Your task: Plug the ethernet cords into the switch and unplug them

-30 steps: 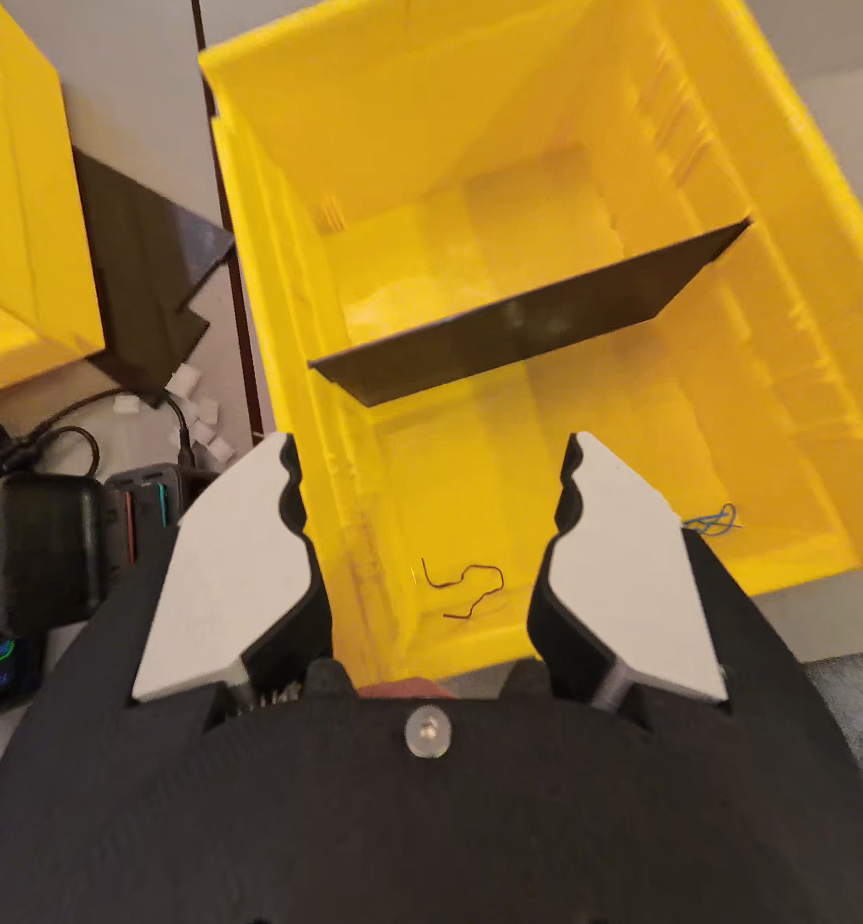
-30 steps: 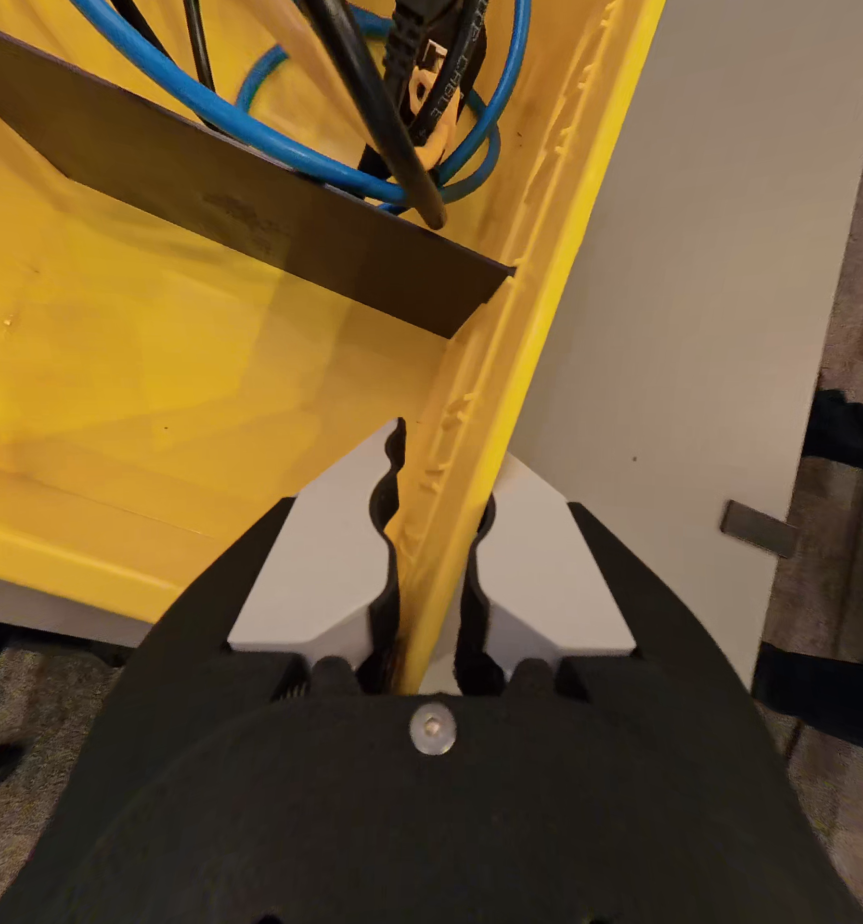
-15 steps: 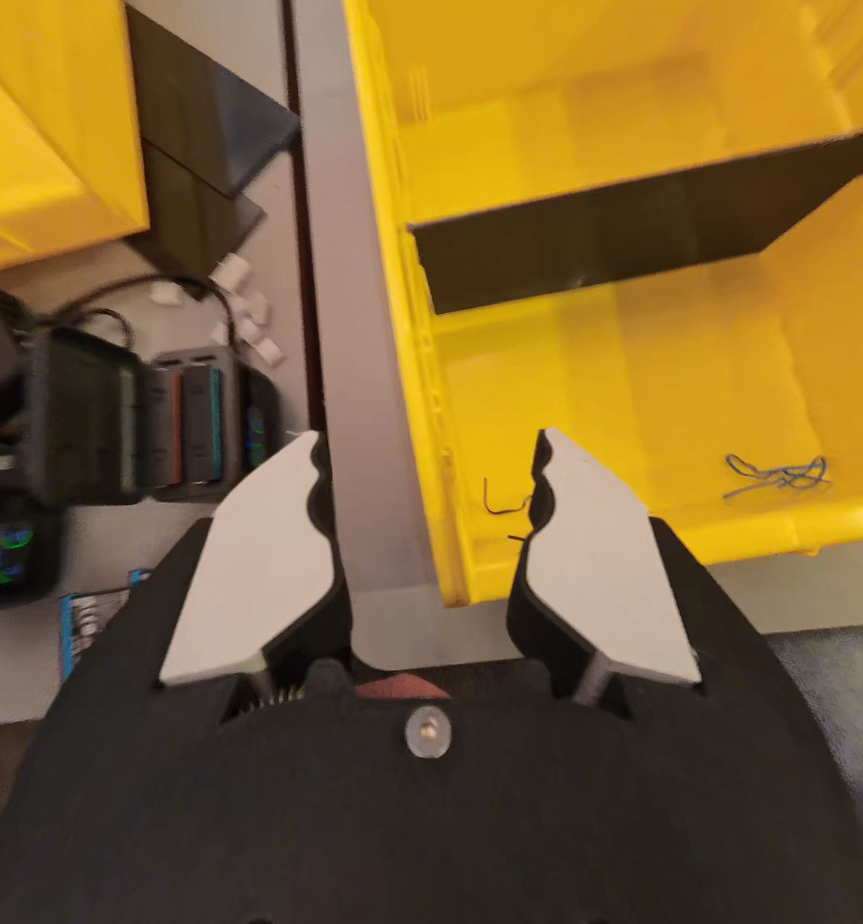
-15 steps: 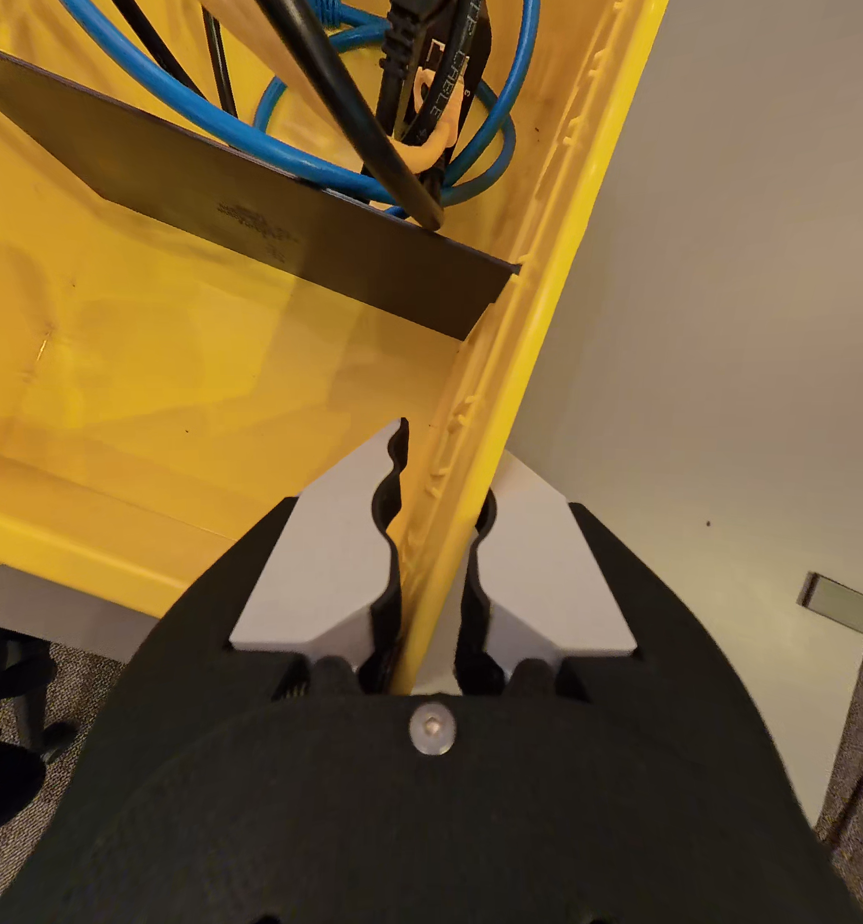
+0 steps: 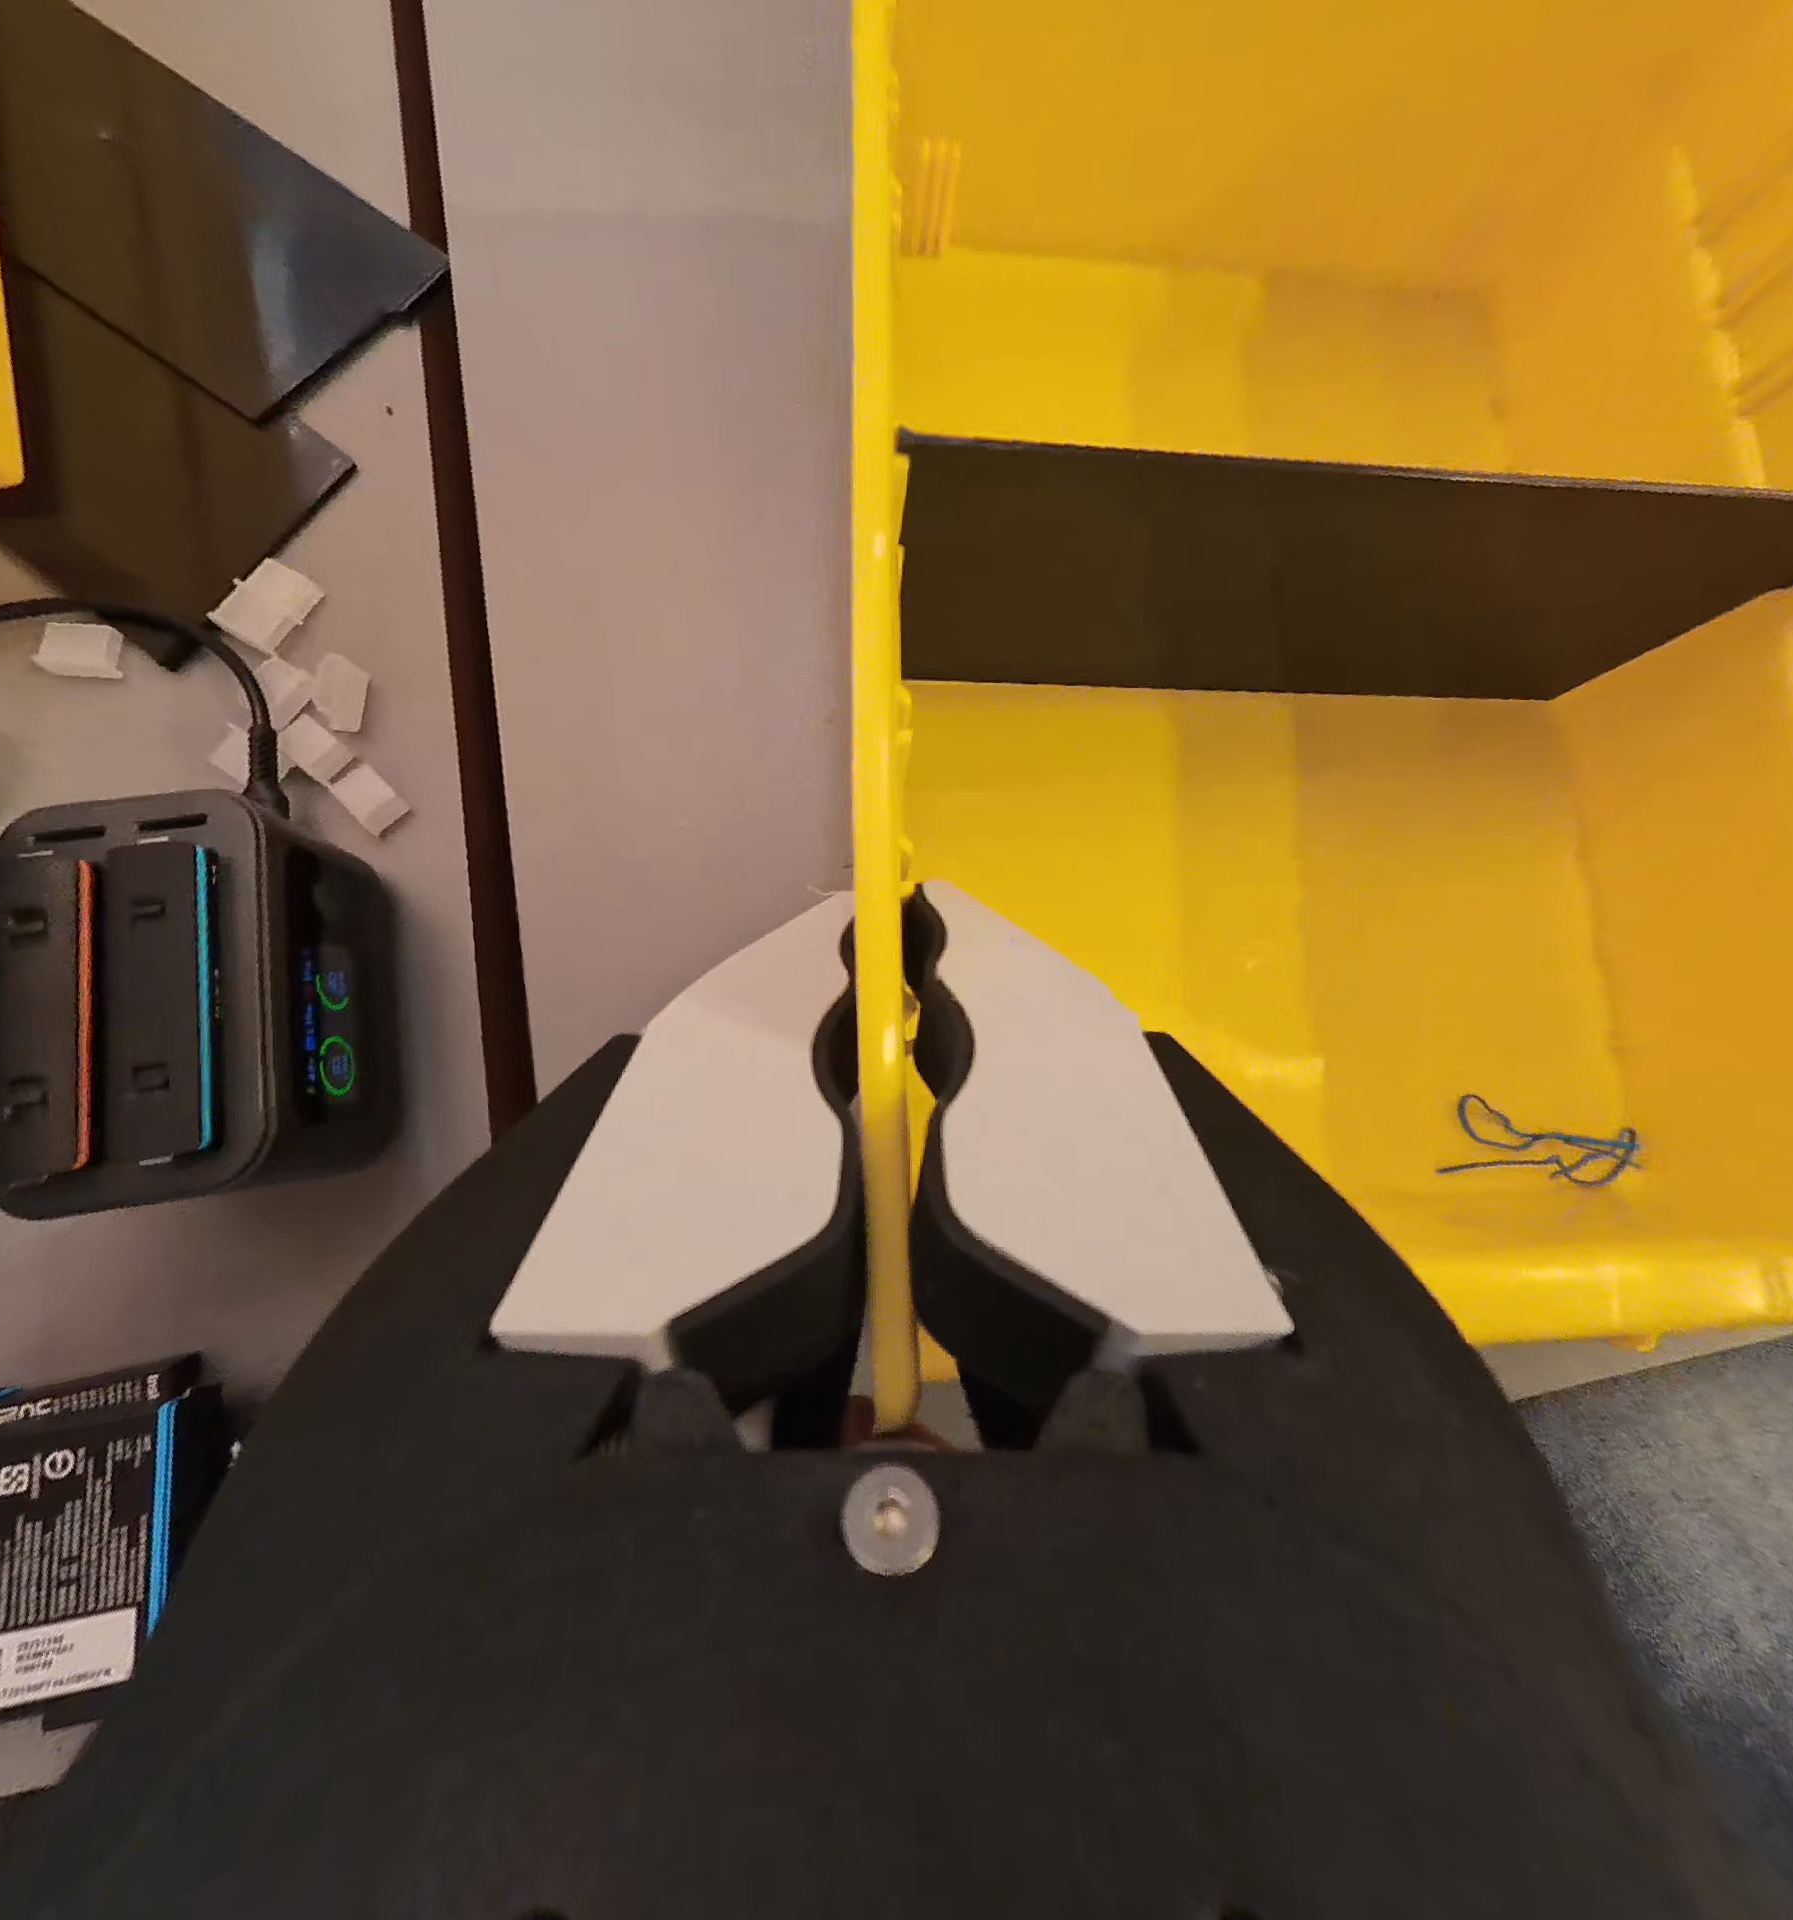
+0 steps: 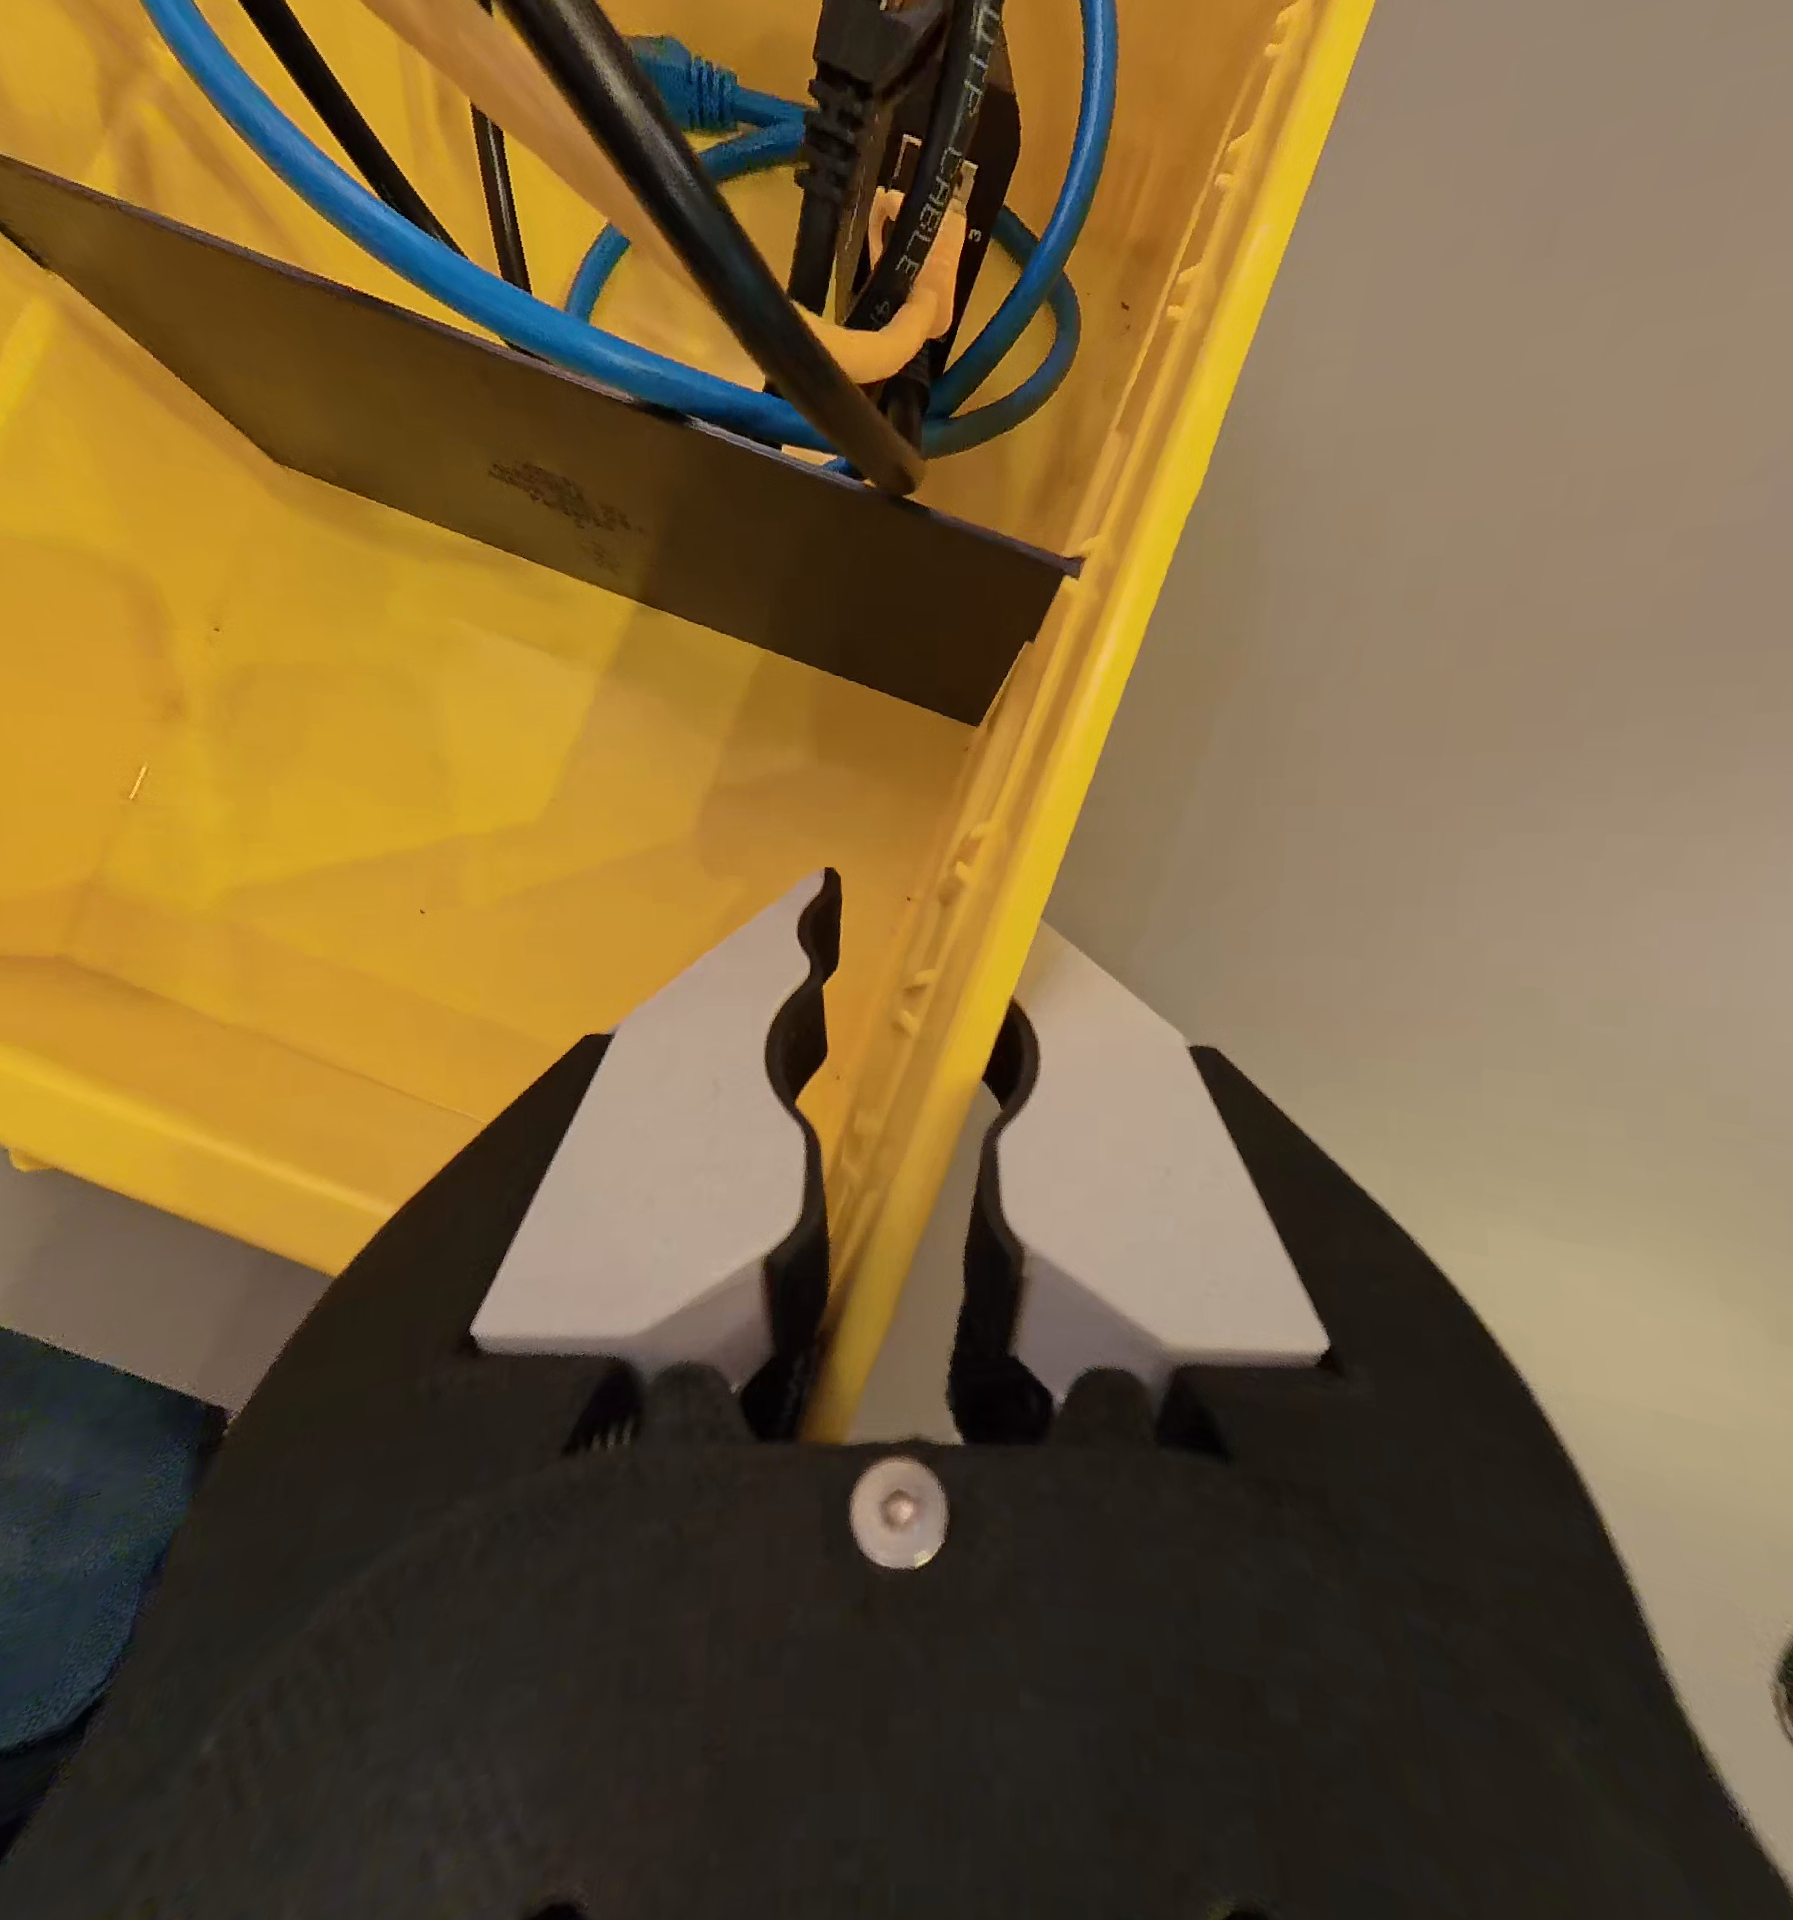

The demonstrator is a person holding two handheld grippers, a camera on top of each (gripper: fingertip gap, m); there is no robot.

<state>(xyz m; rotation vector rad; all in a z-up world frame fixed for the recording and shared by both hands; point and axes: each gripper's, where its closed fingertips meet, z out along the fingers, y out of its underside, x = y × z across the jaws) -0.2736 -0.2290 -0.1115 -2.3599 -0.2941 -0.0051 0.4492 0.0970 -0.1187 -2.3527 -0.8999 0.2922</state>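
1. Left wrist view: a grey table (image 5: 653, 416) carries a large yellow bin (image 5: 1391, 935); only the bin's left wall and inside show, and the wall runs straight up the middle of the picture.
2. A black divider (image 5: 1339, 582) crosses the bin from wall to wall, splitting it into a near and a far compartment. Both look bare except for a scrap of thin blue wire (image 5: 1541, 1148) on the near floor.
3. The left gripper (image 5: 884, 925) is closed onto the bin's left wall near its front corner, one finger outside and one inside.
4. Near the table's left edge sit a dark battery charger (image 5: 175, 997), loose white plastic clips (image 5: 300, 707) and black packets (image 5: 50, 1538).
5. Right wrist view: the right gripper (image 6: 913, 914) is clamped on the same bin's right wall (image 6: 1131, 623), close to the front corner.
6. Blue and black ethernet cords (image 6: 663, 343) lie tangled in the far compartment, behind the divider (image 6: 559, 499), against the right wall.
7. No switch can be made out.
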